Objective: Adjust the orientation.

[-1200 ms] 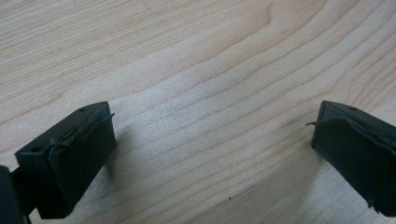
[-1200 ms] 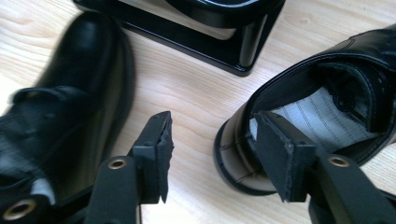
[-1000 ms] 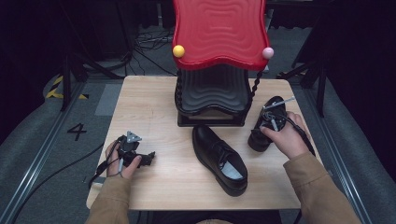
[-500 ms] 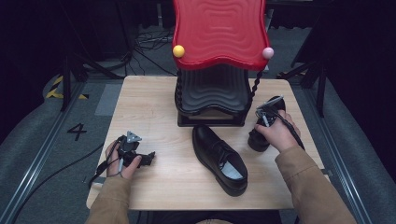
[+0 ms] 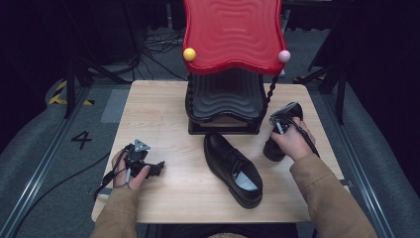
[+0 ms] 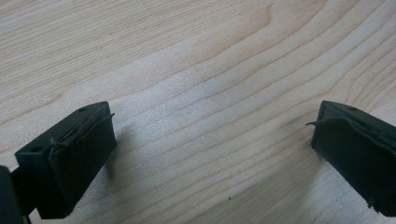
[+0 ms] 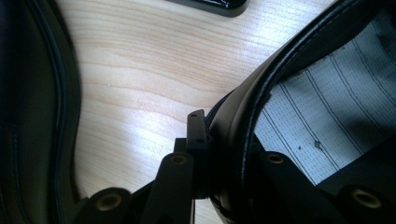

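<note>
Two black leather dress shoes share the wooden worktop point(image 5: 163, 124) with a tiered rack point(image 5: 225, 99) of wavy shelves, red on top and black below, which stands at the far middle. One shoe point(image 5: 233, 167) lies flat on its sole near the front centre, toe toward the rack, well apart from either hand. The second shoe point(image 5: 280, 136) stands tilted near the right edge, just beside the rack's twisted right post, and the right gripper point(image 5: 281, 124) has it by the collar: in the right gripper view its fingers point(image 7: 194, 140) are closed on the stitched leather rim, one outside and one against the striped lining.

That hold is thin. Only the rim is pinched, so the shoe's weight hangs below the grip, and I judge that a quick lift or turn could let the leather slide out and drop the shoe onto the worktop or against its mate. Swinging it toward a shelf also risks the toe knocking the post or the rack's base, since they sit so close.

The left gripper point(image 5: 141, 166) rests low at the front left, its fingers point(image 6: 77, 151) spread wide over bare wood with nothing between them; it is too far off to steady anything
</note>
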The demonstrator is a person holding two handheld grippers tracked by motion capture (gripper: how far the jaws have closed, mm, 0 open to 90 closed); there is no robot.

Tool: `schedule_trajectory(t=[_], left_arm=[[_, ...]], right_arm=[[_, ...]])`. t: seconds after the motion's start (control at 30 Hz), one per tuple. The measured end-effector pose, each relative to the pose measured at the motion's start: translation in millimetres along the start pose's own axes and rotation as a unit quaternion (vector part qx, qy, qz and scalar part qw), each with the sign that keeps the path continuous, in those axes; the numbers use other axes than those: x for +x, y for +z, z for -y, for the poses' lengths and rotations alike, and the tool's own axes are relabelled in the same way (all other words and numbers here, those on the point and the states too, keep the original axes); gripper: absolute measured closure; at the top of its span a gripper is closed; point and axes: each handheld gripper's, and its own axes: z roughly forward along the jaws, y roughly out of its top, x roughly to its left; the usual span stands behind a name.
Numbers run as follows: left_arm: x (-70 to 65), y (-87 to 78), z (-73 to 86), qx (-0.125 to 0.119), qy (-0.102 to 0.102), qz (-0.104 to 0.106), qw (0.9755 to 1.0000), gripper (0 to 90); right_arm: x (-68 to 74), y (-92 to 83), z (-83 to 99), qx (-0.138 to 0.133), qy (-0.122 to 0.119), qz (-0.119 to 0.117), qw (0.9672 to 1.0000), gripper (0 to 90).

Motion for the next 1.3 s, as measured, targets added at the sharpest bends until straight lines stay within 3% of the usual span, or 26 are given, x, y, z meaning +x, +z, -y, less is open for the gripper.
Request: schedule_trajectory(t=[0.33,0.6,0.67,0.87,1.0,1.3], left_arm=[[0.0,0.0,0.0,0.000,0.000,0.000,1.0000,0.1],[0.0,0.0,0.0,0.000,0.000,0.000,1.0000,0.1],[0.0,-0.1,0.0,0.000,0.001,-0.001,1.0000,0.1],[0.0,0.0,0.0,0.000,0.000,0.000,1.0000,0.1],[0.0,0.0,0.0,0.000,0.000,0.000,1.0000,0.1],[0.0,0.0,0.0,0.000,0.000,0.000,1.0000,0.1]], right_arm=[[-1.8,-28.3,19.9,-0.024,-0.038,-0.024,0.9987,81.6],[15.9,-56.1,52.2,-0.033,-0.110,-0.021,0.9932,81.5],[18.0,-59.6,56.0,-0.033,-0.116,-0.023,0.9924,81.4],[31.6,-74.5,78.3,-0.023,-0.176,-0.026,0.9838,80.9],[39.4,-81.4,89.4,-0.018,-0.200,-0.030,0.9791,80.9],[55.8,-88.7,110.6,-0.005,-0.265,-0.045,0.9632,80.6]])
